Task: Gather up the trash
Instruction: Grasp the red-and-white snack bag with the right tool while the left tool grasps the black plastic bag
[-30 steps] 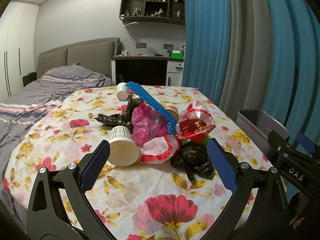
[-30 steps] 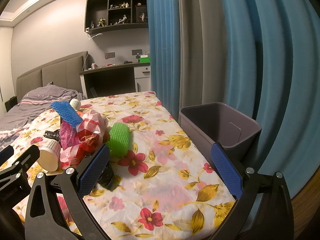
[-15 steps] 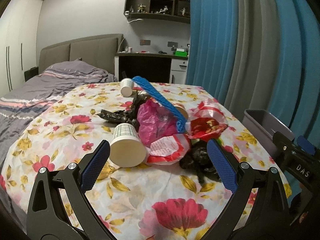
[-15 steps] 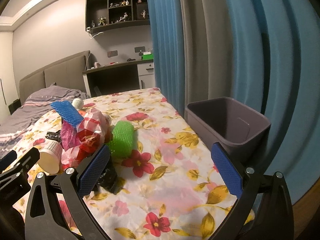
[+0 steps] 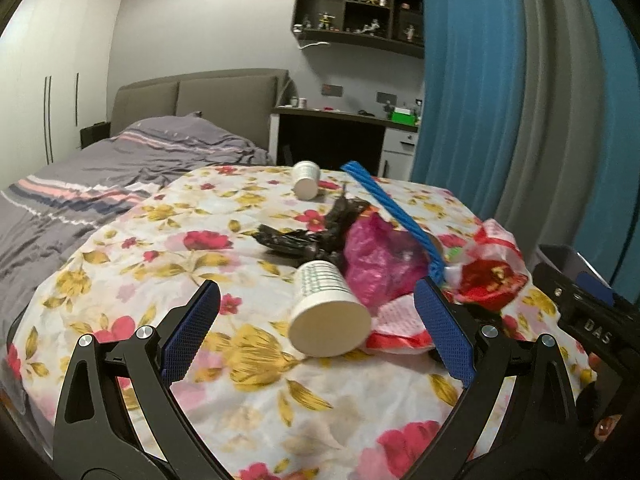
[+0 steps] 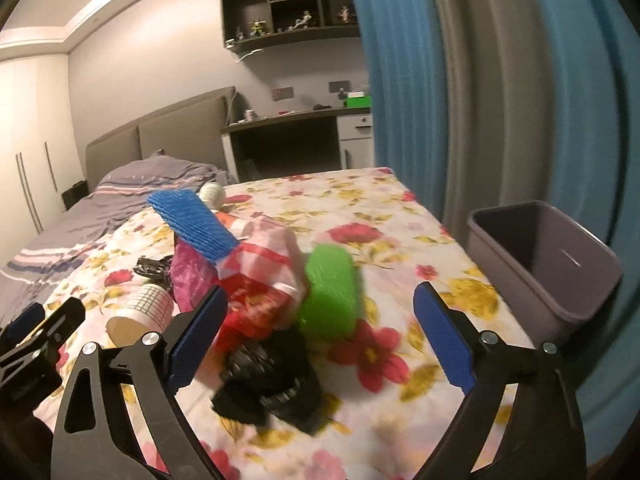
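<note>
Both grippers stand wide, holding nothing. Right gripper point(image 6: 320, 336) has just been closing slightly, black bag point(image 6: 268, 388) between its jaws, untouched. Left gripper point(image 5: 318, 328) frames the tipped cup point(image 5: 328, 316). Trash pile sits mid-table; bare cloth point(image 6: 400, 216) runs right of it to the edge. Bin point(image 6: 540, 264) stands just beyond that right edge, beside the curtain point(image 6: 480, 80).

Dim warm ceiling light, fisheye edges, right-view motion blur.

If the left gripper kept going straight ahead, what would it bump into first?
Most likely the white paper cup lying on its side, base toward the open left gripper. Depth is hard to judge here.
</note>
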Available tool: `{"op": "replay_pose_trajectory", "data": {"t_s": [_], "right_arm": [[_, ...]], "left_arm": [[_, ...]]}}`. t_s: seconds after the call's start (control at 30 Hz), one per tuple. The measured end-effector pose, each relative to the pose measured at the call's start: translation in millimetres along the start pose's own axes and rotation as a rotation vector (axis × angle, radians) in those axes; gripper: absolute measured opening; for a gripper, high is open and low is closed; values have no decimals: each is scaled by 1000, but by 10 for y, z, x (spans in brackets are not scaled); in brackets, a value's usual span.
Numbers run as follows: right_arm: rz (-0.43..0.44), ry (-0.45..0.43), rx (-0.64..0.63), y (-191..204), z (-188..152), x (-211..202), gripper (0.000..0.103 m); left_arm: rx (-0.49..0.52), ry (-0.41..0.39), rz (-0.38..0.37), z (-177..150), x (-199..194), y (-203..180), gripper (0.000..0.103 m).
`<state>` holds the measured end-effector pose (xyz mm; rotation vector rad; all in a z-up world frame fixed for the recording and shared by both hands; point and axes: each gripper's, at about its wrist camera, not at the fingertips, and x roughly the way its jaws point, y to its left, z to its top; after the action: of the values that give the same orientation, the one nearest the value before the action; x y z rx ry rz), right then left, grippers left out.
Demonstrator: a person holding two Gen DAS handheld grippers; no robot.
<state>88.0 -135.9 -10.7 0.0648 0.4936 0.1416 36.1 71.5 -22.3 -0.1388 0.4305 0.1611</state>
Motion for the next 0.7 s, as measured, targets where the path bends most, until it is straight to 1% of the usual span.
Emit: {"op": "replay_pose_trajectory", "data": {"t_s": [0.03,0.07,0.2,0.27,0.3,0.37,0.4,0.53,0.63,0.7], "right_arm": [[11,7,1,22,10,50,87],[23,23,3,42,21,118,80],[51,80,17,61,24,333,73],[71,108,31,52,6,412,61],[83,119,37,46,-3,428,59],[102,134,37,51,-17,464,43],[114,140,33,56,-23,473,39],[133,129,4,87,-34,444,31],[129,89,-18,93,-17,351,27],[117,45,-22,61,13,247,26]], "left_arm": [[-3,0,0,1,5,20,96],[-4,-1,0,1,11,33,96],[11,-3,-2,-1,37,50,96],[17,0,-11,-11,63,49,96],[20,3,-17,-23,73,29,96],[25,12,-33,-45,86,-15,96],[28,16,-42,-55,99,-38,96],[48,33,-80,-97,122,-157,96],[58,40,-109,-126,131,-230,96],[67,48,-135,-149,130,-298,96]]}}
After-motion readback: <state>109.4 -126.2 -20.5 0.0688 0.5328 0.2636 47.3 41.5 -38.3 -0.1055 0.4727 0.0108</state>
